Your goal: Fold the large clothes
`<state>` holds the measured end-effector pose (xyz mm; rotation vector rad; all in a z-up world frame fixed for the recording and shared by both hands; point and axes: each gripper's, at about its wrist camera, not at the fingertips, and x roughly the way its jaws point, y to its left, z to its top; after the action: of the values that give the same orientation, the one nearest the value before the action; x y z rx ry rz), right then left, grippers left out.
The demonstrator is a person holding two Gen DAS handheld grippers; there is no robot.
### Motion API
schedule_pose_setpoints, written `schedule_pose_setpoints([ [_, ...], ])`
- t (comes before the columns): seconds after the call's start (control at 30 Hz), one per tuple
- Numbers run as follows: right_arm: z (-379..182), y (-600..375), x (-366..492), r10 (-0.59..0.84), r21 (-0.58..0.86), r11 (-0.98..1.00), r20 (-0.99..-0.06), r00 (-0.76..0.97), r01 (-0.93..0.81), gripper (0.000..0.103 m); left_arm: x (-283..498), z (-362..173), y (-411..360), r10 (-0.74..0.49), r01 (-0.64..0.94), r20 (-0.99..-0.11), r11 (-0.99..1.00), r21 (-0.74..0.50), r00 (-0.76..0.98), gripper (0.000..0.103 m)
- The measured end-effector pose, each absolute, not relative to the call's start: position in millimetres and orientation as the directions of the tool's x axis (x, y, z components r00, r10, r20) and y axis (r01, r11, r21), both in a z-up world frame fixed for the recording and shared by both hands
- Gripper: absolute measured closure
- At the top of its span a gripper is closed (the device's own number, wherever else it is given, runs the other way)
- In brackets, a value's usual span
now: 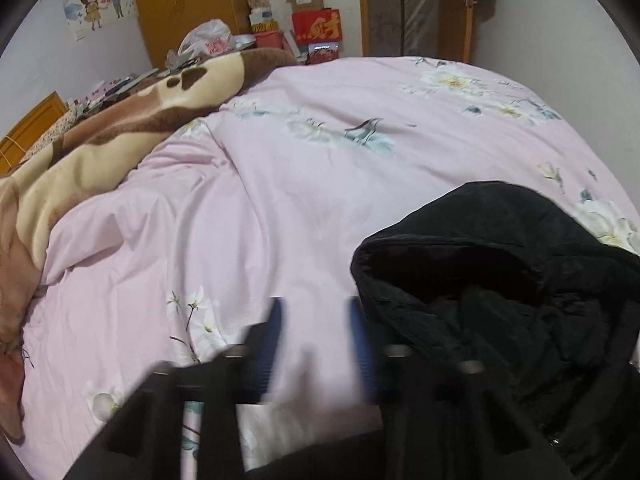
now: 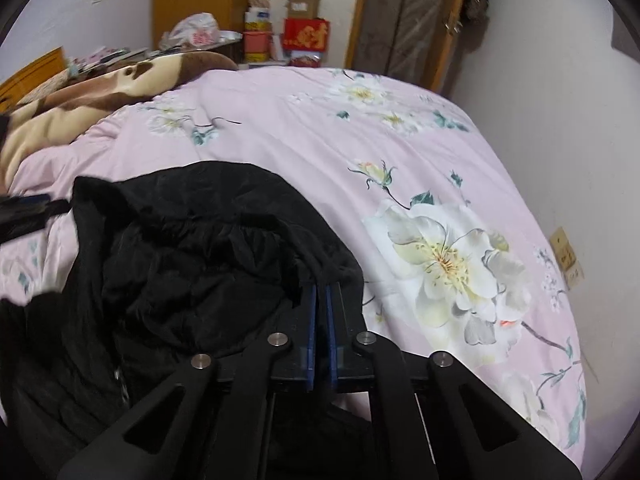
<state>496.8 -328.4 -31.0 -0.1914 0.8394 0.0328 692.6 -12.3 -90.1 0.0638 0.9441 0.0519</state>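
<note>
A red box (image 1: 317,26) stands among the clutter at the upper middle of the left wrist view and bears a large gold Chinese character, 财. The right wrist view shows the same box (image 2: 306,35); its gold print is blurred there.

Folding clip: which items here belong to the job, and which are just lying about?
Job:
black hooded jacket
right tool, shut on its edge
left tool, open
pink floral duvet

Lying about:
brown blanket
red box
plastic bag
</note>
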Motion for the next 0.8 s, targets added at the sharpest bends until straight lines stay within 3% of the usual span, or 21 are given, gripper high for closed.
schedule_pose_setpoints([
  [0.27,-41,-344,476,-0.061,-0.198,0.972,-0.728,0.683,-0.123,0.100,693,-103,18,0.147,-0.142,-0.812,0.987,0.080,0.565,0.103],
  [0.37,-65,-355,479,-0.094,-0.188,0.978,-0.784,0.613,-0.090,0.100,688,-100,33,0.033,-0.153,-0.816,0.986,-0.069,0.578,0.103],
  [0.43,-71,-355,477,-0.098,-0.194,0.977,-0.782,0.615,-0.091,0.100,687,-88,29,-0.019,-0.110,-0.788,0.988,-0.110,0.615,0.094],
  [0.47,-70,-354,475,-0.091,-0.190,0.977,-0.781,0.618,-0.096,0.100,689,-79,23,-0.062,-0.057,-0.774,0.990,-0.126,0.631,0.081],
  [0.5,-69,-353,475,-0.087,-0.190,0.976,-0.780,0.619,-0.102,0.100,690,-72,17,-0.090,-0.015,-0.763,0.992,-0.129,0.640,0.059],
  [0.57,-68,-354,476,-0.091,-0.202,0.973,-0.777,0.623,-0.109,0.100,698,-60,5,-0.157,0.055,-0.750,0.986,-0.159,0.642,0.027],
  [0.67,-66,-356,478,-0.084,-0.191,0.976,-0.772,0.631,-0.103,0.100,717,-61,0,-0.196,0.017,-0.771,0.972,-0.234,0.606,0.025],
  [0.77,-68,-356,476,-0.079,-0.183,0.978,-0.767,0.636,-0.100,0.100,733,-78,-7,-0.145,-0.047,-0.823,0.978,-0.203,0.549,0.026],
  [0.8,-68,-356,475,-0.075,-0.184,0.977,-0.765,0.639,-0.104,0.100,734,-83,-8,-0.146,-0.049,-0.834,0.978,-0.203,0.531,0.043],
])
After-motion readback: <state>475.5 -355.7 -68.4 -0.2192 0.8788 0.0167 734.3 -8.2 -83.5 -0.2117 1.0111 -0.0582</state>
